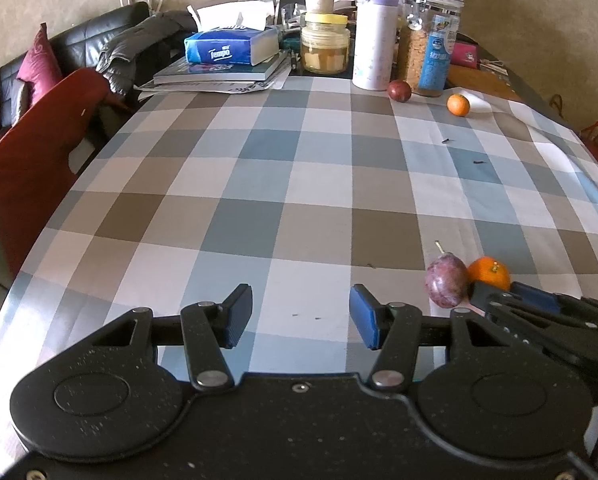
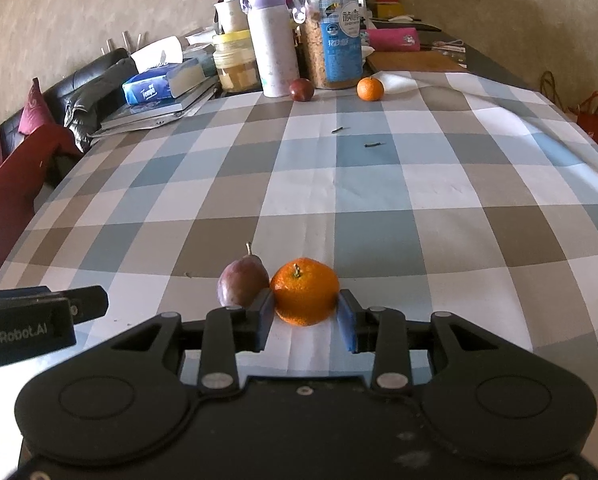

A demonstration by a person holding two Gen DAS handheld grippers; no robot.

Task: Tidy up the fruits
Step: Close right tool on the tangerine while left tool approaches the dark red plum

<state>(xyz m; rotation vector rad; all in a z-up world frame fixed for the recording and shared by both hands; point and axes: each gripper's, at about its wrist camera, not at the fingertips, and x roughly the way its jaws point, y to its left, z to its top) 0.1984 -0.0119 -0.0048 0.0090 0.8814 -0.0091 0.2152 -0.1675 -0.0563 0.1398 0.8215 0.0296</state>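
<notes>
Four fruits in all, on a table under a checked cloth (image 1: 299, 184) filling both views, with a black sofa (image 1: 79, 40) off at 10 o'clock. Nearest the lens in the left wrist view, left gripper (image 1: 301, 316): jaws moderately apart, nothing between the pads, only bare cloth beneath. In the right wrist view, right gripper (image 2: 305, 316): jaws partly open around the near orange (image 2: 305, 296), one pad at 9 o'clock of it and the other at 3 o'clock, both right at its skin; touching or a hair apart, impossible to tell, and likewise any real squeeze. At 12 o'clock along the far edge, a crowd of clutter: tall clip-lid jar (image 2: 333, 32), pale flask (image 2: 273, 40) at its 9 o'clock, yellow-lidded jar (image 2: 235, 60) further toward 9, then a blue tissue pack (image 2: 159, 86) atop stacked books. Near orange down on the cloth at 6 o'clock of the open table, stem up. Touching it at its 9 o'clock, a purple plum (image 2: 241, 284), stalk pointing to 12. Well apart from that pair, at 12 o'clock, a far orange (image 2: 370, 89) just before the clip-lid jar, and at its 9 o'clock a dark red plum (image 2: 301, 89) beside the flask's foot.
</notes>
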